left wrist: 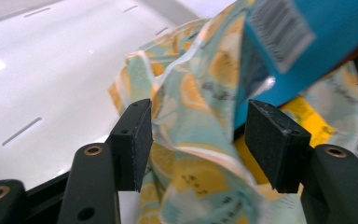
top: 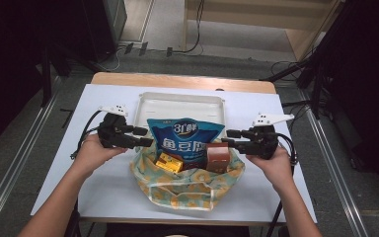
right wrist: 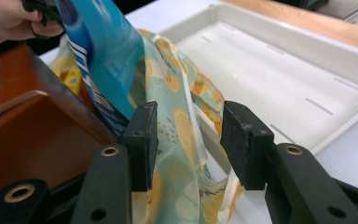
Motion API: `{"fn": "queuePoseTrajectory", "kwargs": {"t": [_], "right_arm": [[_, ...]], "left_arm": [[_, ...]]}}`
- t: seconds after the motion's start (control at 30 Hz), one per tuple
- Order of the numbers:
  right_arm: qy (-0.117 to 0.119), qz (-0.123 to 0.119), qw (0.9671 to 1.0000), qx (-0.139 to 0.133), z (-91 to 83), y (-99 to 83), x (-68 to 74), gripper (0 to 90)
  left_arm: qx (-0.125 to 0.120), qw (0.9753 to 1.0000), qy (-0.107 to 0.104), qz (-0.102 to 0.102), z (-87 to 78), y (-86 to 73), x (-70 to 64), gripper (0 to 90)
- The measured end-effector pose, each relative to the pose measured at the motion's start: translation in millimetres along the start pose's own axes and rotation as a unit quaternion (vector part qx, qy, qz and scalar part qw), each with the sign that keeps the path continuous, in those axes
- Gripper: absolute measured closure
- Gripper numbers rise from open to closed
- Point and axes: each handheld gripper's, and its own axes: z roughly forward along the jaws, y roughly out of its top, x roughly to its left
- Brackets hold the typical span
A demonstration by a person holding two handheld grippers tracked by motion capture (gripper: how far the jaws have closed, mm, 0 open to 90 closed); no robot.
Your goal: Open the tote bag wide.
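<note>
At table centre, the lemon-print bag (top: 187, 182) lies against the white tray (top: 143, 106), holding a blue snack packet (top: 185, 138). Left gripper (top: 145, 137) and right gripper (top: 228, 137) straddle opposite rim edges, jaws parted, gripping nothing. Likely next: close both, then spread or lift.

This looks like a lab or recording room set up for capturing handling work, not a home. The counter (top: 103, 182) is covered with a plain white sheet, its wooden edge bare at the far side, and stands on a grey floor. Metal rails (top: 17, 163) run along the floor on both sides of it. Dark stands (top: 321, 74) rise at the right, with black cables (top: 197, 29) trailing over the floor behind. A pale wooden furniture piece (top: 276, 12) sits at the back, and dark equipment (top: 103, 22) fills the left corner.
</note>
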Motion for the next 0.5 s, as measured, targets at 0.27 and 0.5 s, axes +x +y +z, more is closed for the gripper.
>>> {"fn": "queuePoseTrajectory", "kwargs": {"t": [0.27,0.5], "right_arm": [[0.019,0.006,0.9994,0.029,18.6,-10.9,-1.5,71.5],[0.022,0.026,0.9978,0.056,25.7,-18.1,1.8,90.0]], "left_arm": [[0.012,0.9997,-0.009,-0.018,14.3,-8.0,5.5,61.8],[0.030,0.9986,-0.007,-0.043,23.7,-10.1,6.2,87.8]]}}
